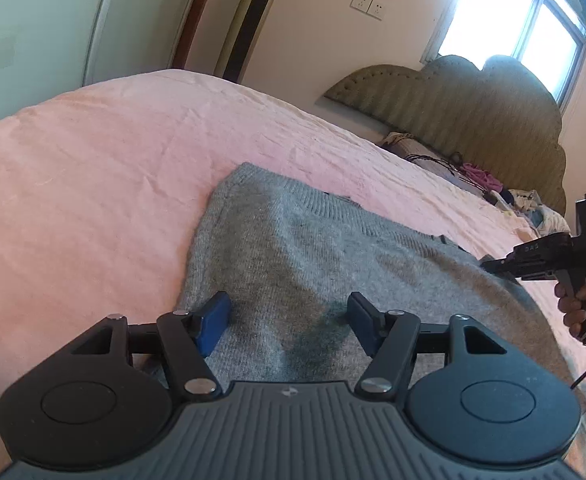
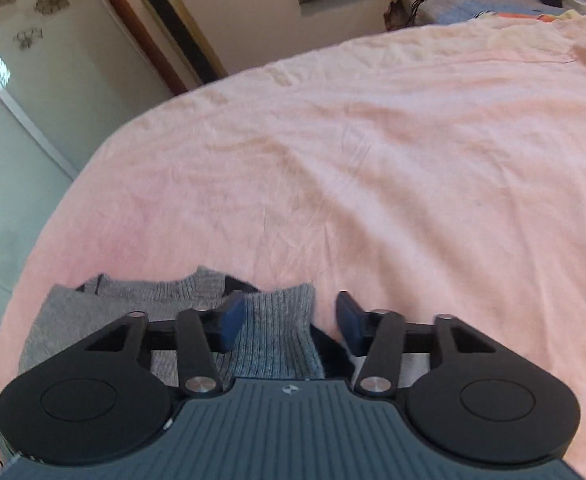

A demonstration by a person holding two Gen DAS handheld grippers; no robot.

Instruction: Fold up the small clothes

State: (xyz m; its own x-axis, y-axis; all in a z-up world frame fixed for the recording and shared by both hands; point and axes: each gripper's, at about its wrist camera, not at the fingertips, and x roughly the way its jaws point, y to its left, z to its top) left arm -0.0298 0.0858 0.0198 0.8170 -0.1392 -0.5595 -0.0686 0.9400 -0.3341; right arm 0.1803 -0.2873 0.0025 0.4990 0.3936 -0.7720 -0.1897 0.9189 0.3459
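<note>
One bed point(image 1: 113, 152), covered by a pink sheet, filled most of both views. One grey knitted sweater point(image 1: 313, 264) lay flat on it, occupying the lower centre of the left wrist view and the lower left of the right wrist view; no other garment lay on the cleared part of the sheet. One padded headboard point(image 1: 473, 112) stood at the upper right of the left wrist view, with a small heap of mixed items point(image 1: 473, 180), too crowded to count, at its foot. One tall tower fan point(image 1: 253, 20) stood against the wall at the top.

Two grippers were present. The left gripper point(image 1: 289, 320) hovered over the sweater body at the lower centre, its jaws spread apart with nothing between them. The right gripper point(image 2: 291, 320) had its jaws likewise apart, with one ribbed cuff point(image 2: 277, 332) of the sweater lying between them but not clamped; in the left wrist view this gripper appeared at the right edge, at the sweater's far side.

Probable risks: closing on the cuff could pinch the sheet beneath as well, lifting both together; a shallow bite on loose knit could slip mid-fold; an uneven pull could drag the whole sweater and skew the fold.
</note>
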